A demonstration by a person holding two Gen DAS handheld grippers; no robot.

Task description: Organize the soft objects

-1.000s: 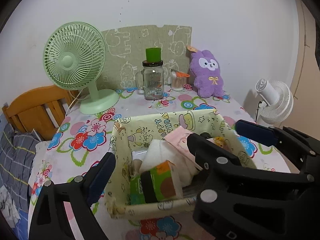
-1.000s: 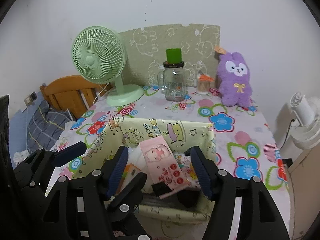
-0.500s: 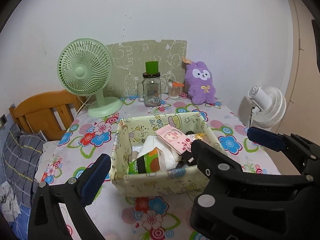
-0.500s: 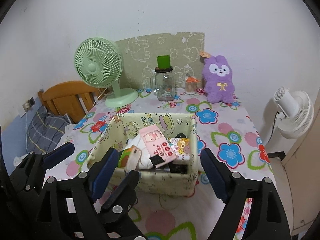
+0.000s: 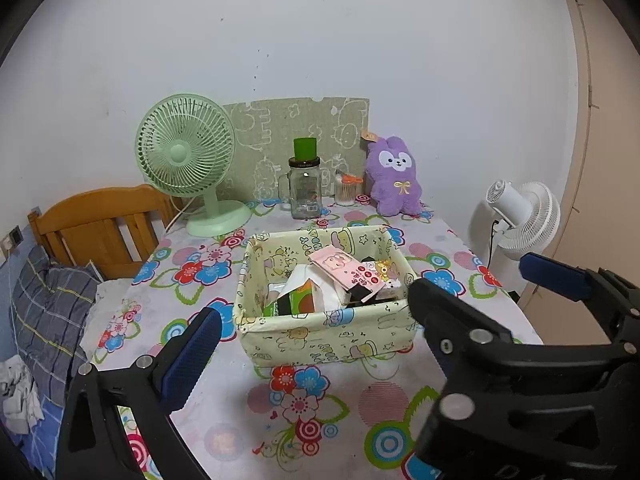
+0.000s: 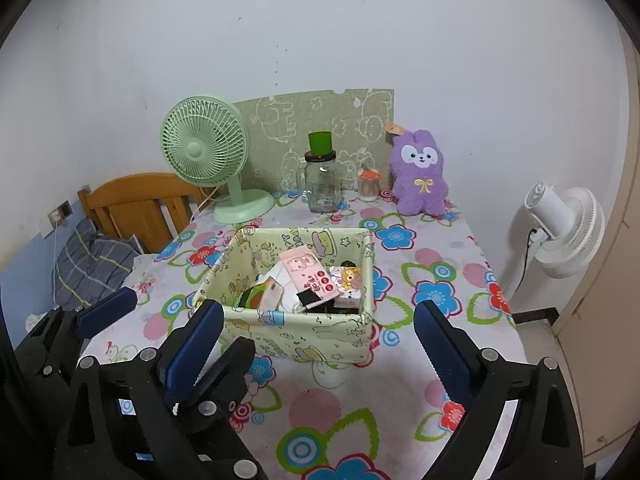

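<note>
A pale yellow fabric basket [image 5: 320, 334] [image 6: 304, 340] stands mid-table, holding a pink pack [image 5: 348, 270] [image 6: 310, 276], a green and orange carton [image 5: 298, 302] and several other soft packs. A purple plush rabbit [image 5: 394, 178] [image 6: 418, 178] sits at the back by the wall. My left gripper [image 5: 310, 320] is open and empty, held back from the basket's near side. My right gripper [image 6: 318, 338] is open and empty, also in front of the basket. The right gripper's fingers [image 5: 556, 276] show in the left wrist view, and the left gripper's fingers [image 6: 106, 312] in the right wrist view.
A green desk fan [image 5: 188, 160], a glass jar with a green cap [image 5: 306, 184] and a small cotton swab jar [image 5: 346, 190] stand along the back. A white fan [image 6: 560, 232] is off the table's right edge. A wooden chair [image 5: 100, 224] and bedding are at left.
Both grippers have pulled back and up from the basket, which now looks smaller and farther. The pink pack lies in the basket. Both stay open.
</note>
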